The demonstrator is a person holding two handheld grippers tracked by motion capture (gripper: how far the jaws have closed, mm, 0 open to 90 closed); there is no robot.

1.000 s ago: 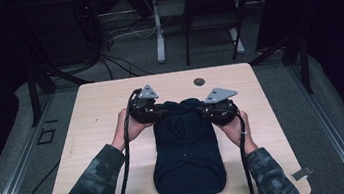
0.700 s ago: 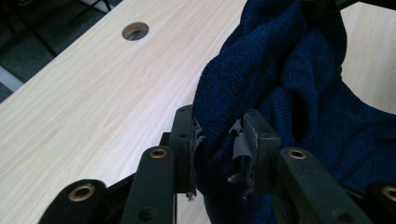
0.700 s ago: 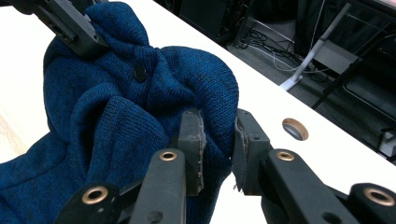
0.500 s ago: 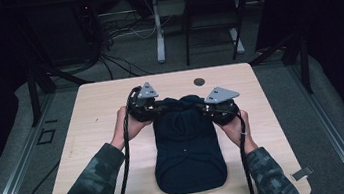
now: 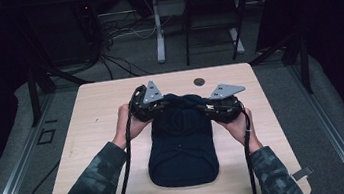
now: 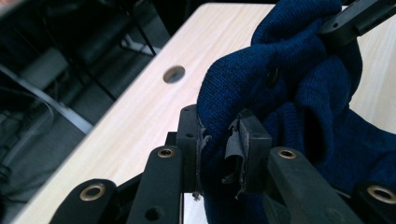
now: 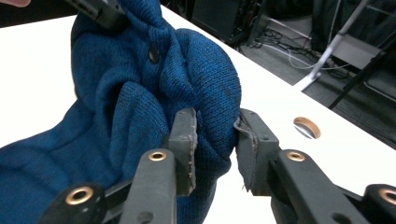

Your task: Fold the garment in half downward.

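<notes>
A light wooden table (image 5: pixel 99 137) carries a dark blue knitted garment (image 5: pixel 181 146), which lies along the middle of the tabletop with its near end flat and its far end bunched up. A round cable hole (image 5: pixel 199 81) sits in the table just beyond the bunched end, and dark frames, a pale stand and loose cables crowd the floor behind. Nothing lies between the two grippers except the fabric itself. The left gripper (image 6: pixel 219 140) has its jaws pinched close together on a fold of the garment at its far left edge, and the right gripper (image 7: pixel 215 133) has its jaws a little apart with a thicker fold clamped between them at the far right edge. Both forearms, in camouflage sleeves (image 5: pixel 96 187), reach forward from the near edge, hands (image 5: pixel 131 125) wrapped around the grippers either side of the garment.
</notes>
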